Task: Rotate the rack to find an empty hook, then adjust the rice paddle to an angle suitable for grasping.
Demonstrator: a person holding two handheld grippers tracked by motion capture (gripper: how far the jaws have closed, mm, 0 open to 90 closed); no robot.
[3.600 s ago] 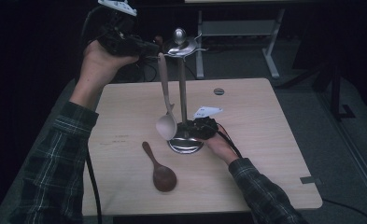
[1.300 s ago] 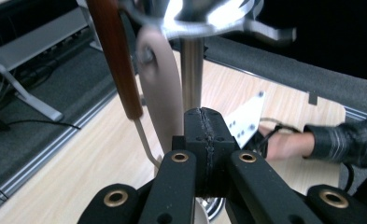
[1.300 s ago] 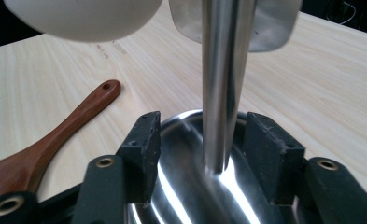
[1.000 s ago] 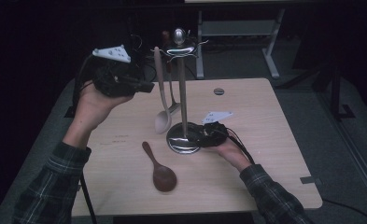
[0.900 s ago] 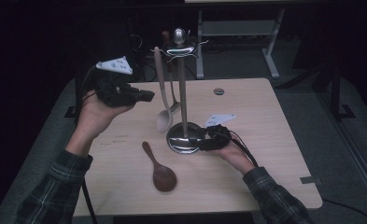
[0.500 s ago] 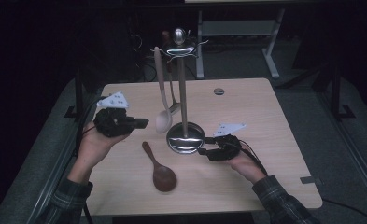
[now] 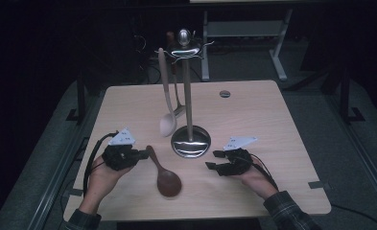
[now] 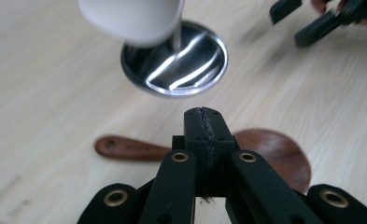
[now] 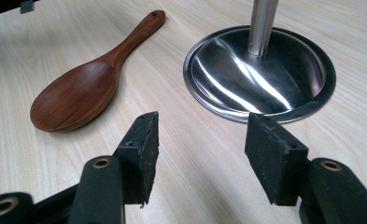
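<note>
Pale wooden table (image 7: pixel 282 120): dark wooden spoon (image 7: pixel 164 175), steel stand (image 7: pixel 190 141).

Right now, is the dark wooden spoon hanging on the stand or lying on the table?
Lying flat on the table: the dark wooden spoon rests beside the stand's base, unhooked.

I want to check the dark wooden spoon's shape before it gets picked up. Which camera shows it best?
The right gripper view: the dark wooden spoon lies whole and close, bowl to handle hole, unobstructed beside the stand base. The high view shows it whole but small. In the left gripper view, the shut left gripper hides its middle.
</note>
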